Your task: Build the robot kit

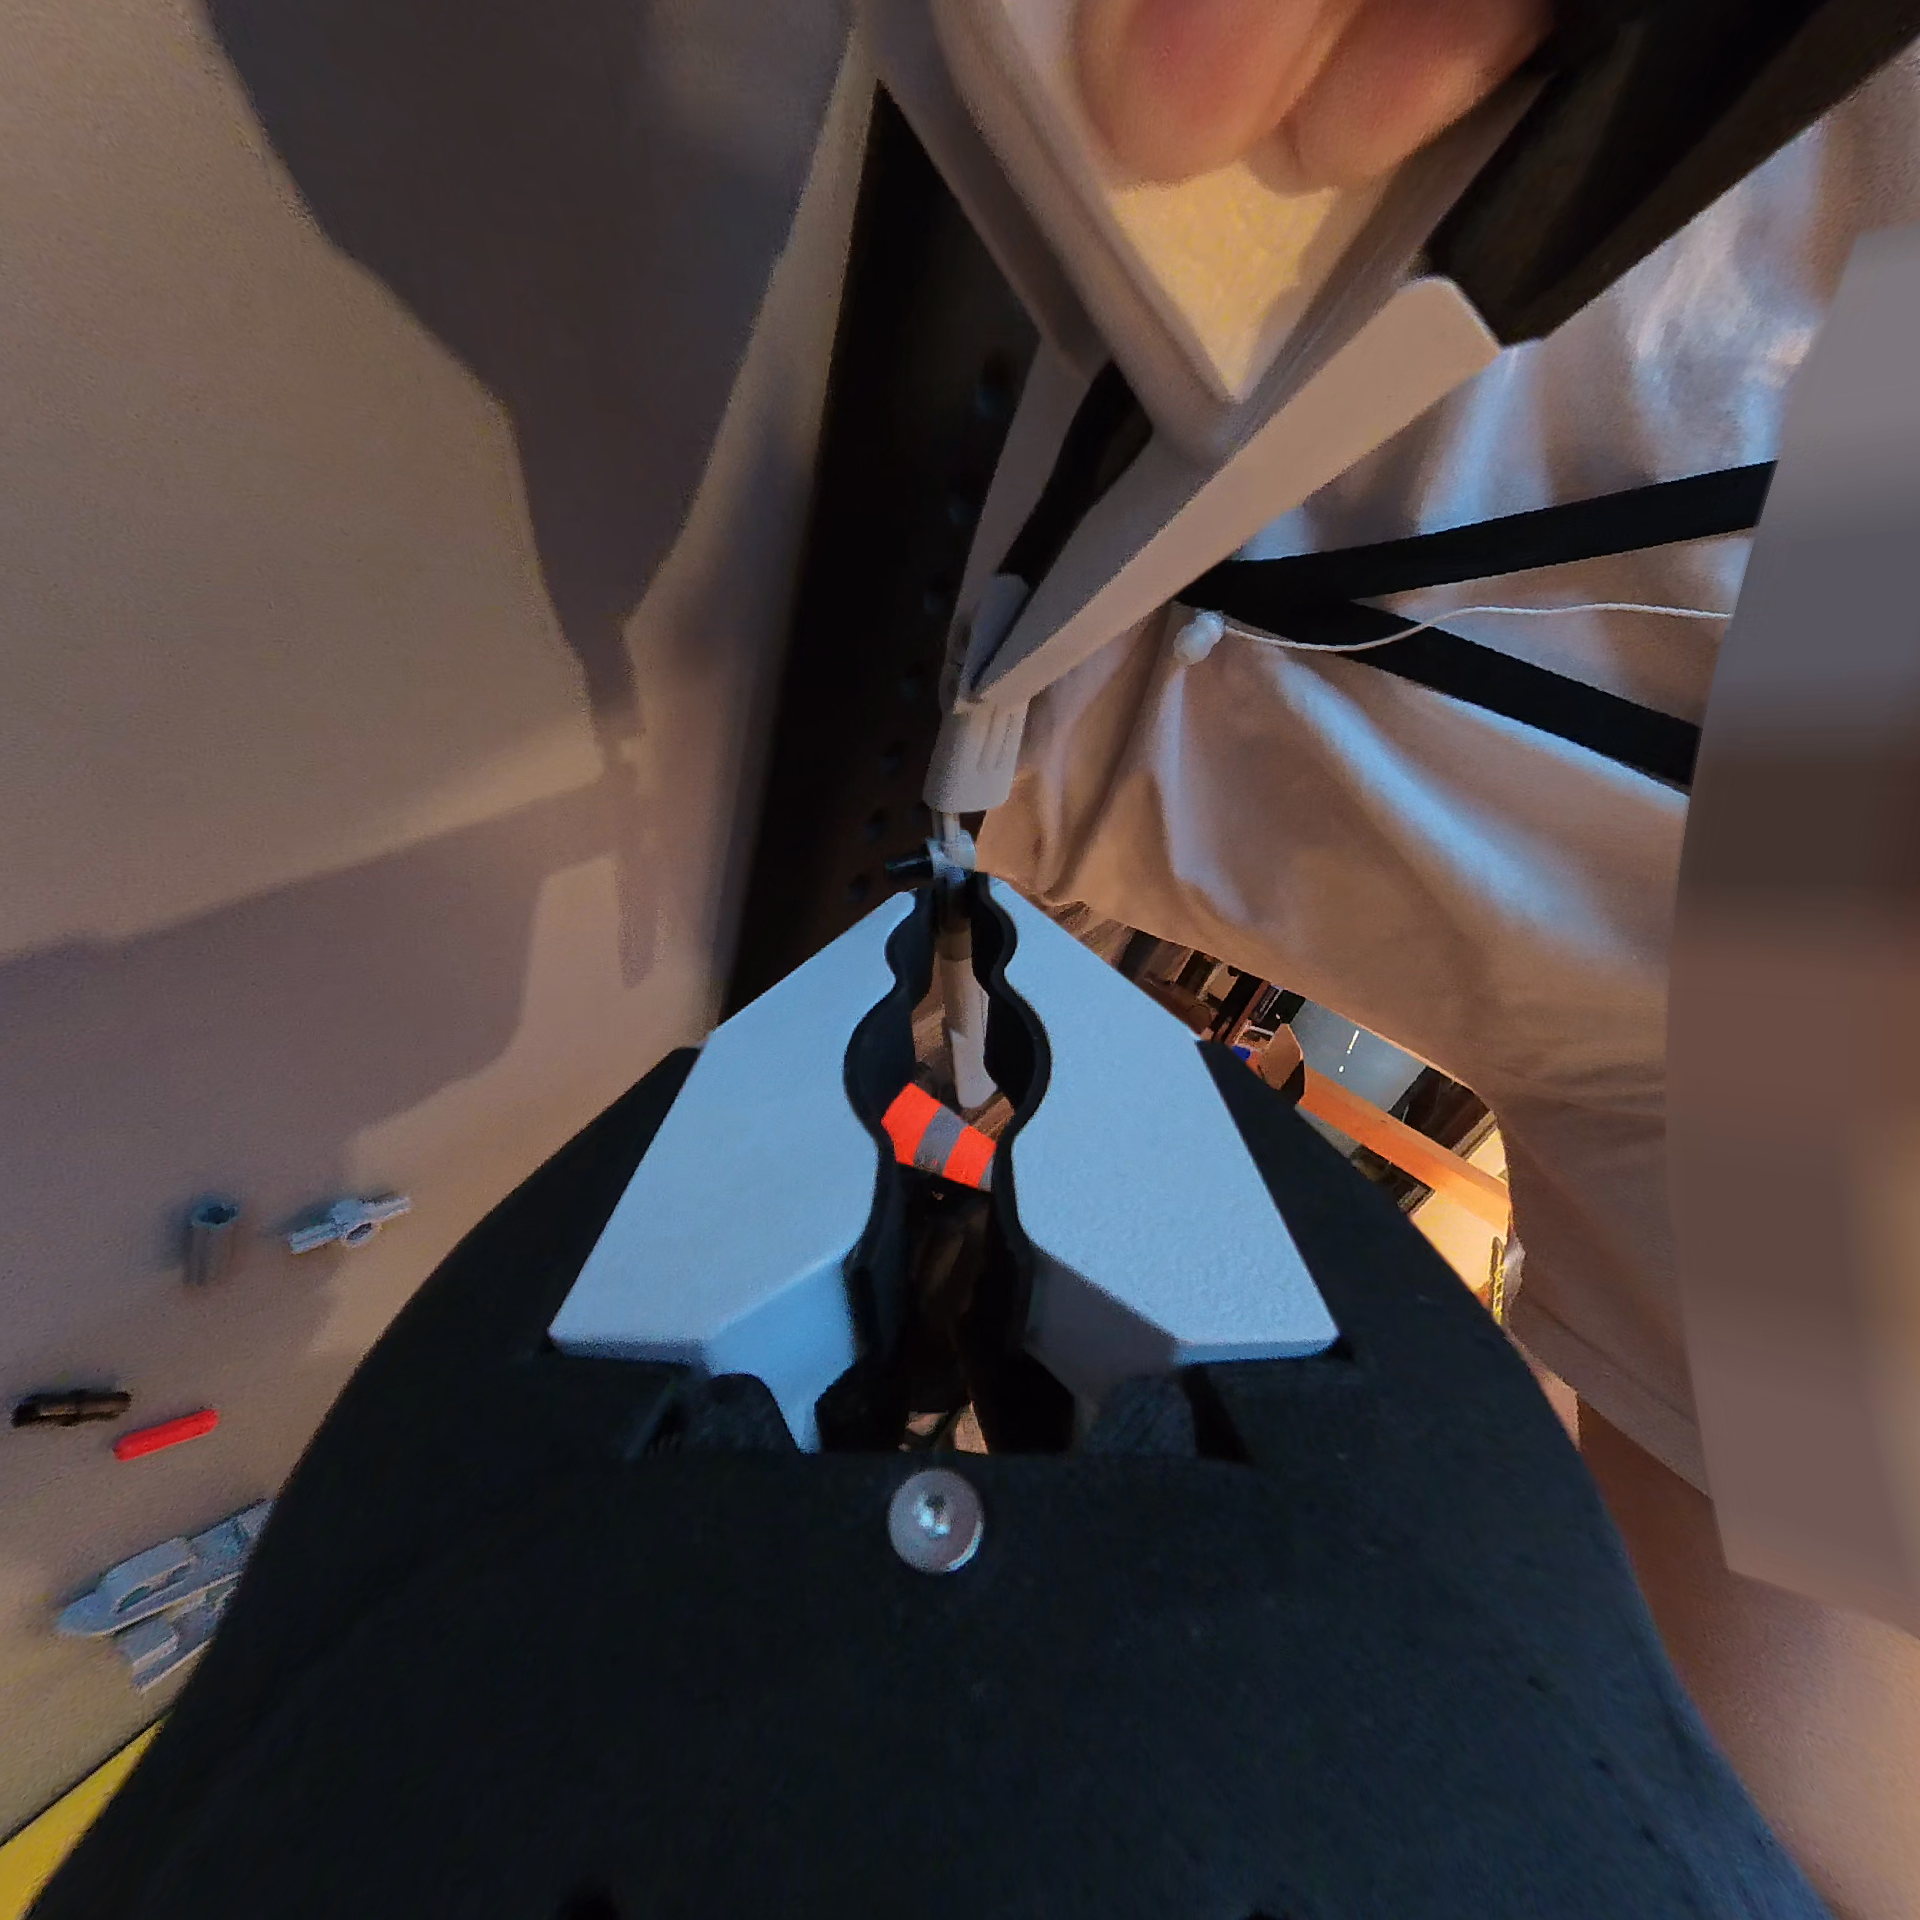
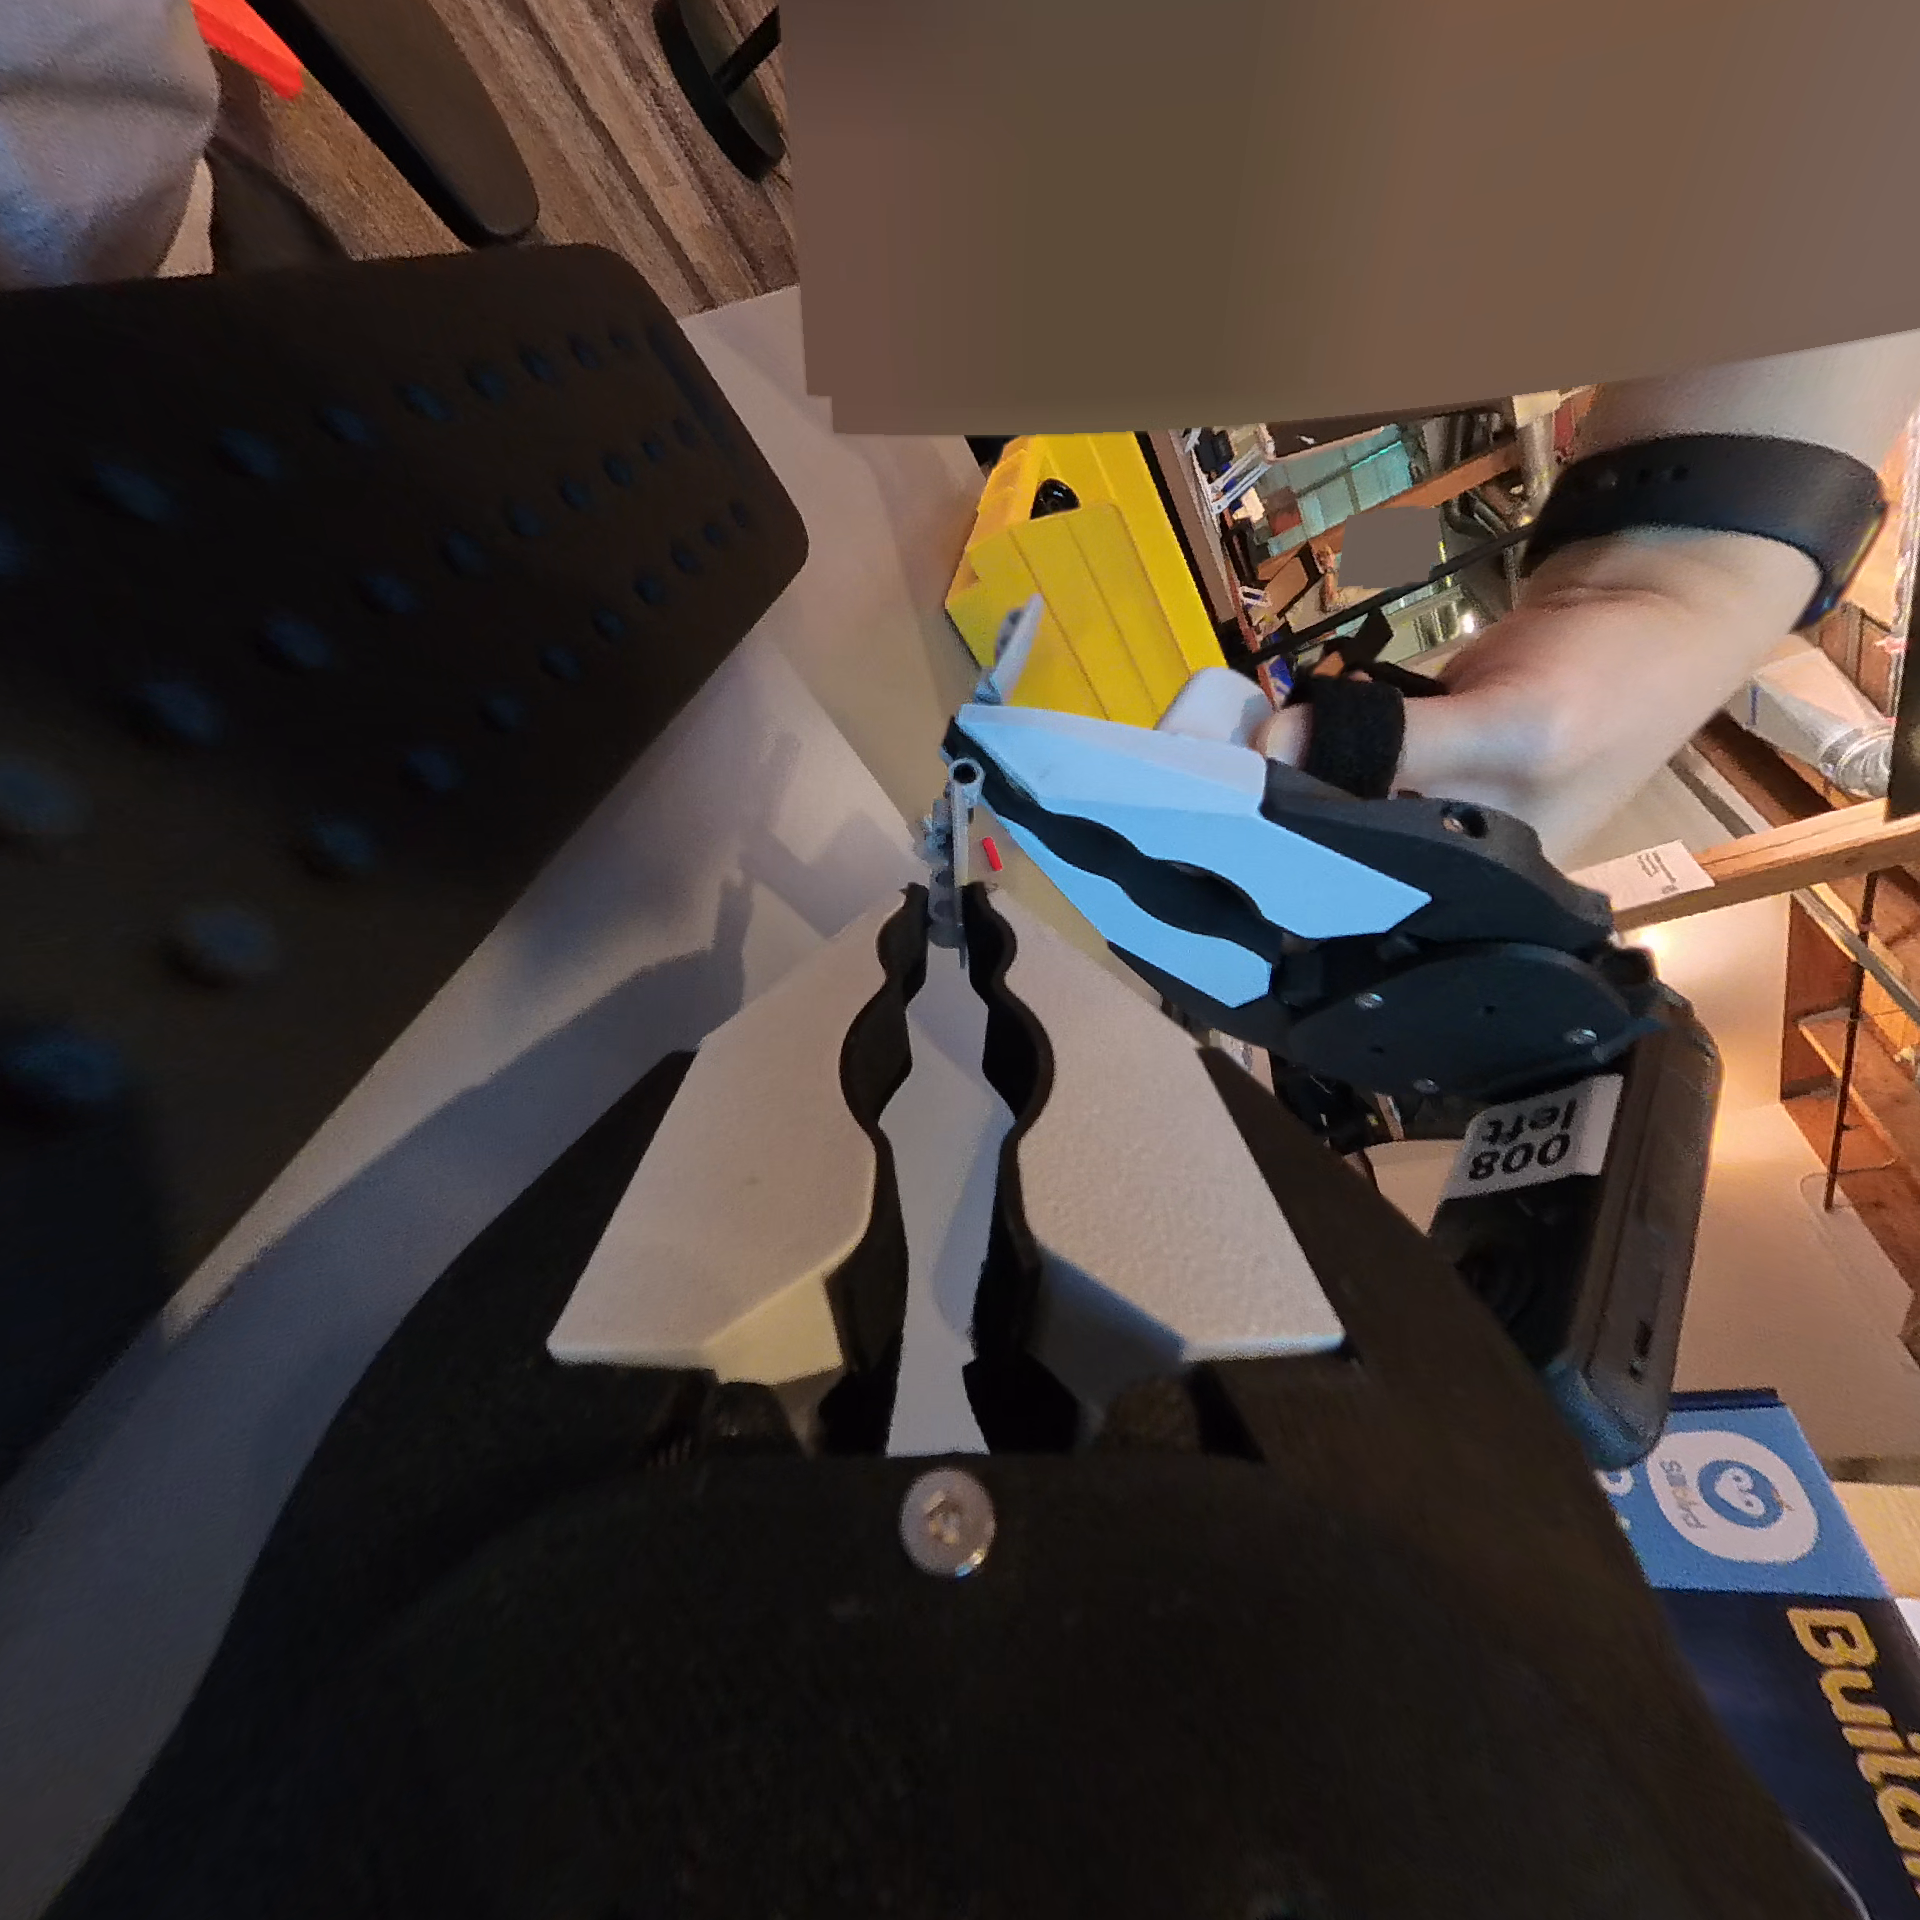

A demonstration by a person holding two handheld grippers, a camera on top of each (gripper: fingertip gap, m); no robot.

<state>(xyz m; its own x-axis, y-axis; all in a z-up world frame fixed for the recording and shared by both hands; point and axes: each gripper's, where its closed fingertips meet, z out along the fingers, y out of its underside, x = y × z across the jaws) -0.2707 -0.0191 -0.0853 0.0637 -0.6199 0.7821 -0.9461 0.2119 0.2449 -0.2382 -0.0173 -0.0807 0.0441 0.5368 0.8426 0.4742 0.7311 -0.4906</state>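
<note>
Together both tongs (image 1: 948,894) (image 2: 943,902) pinch one grey rod assembly (image 2: 958,831) — upright, long axis vertical.

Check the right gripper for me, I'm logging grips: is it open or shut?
Shut on a small grey building piece. In the right wrist view the right gripper has its fingertips pinched against the piece, with the left gripper close beside it.

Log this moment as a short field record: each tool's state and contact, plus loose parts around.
left tool: shut on the small grey part assembly, tips meeting the right tool's
right tool: shut on the same assembly, a thin grey rod standing up from it
loose parts: grey connector, grey cross piece, black pin, red pin, all on the white table
background: yellow bin, perforated black board
</note>
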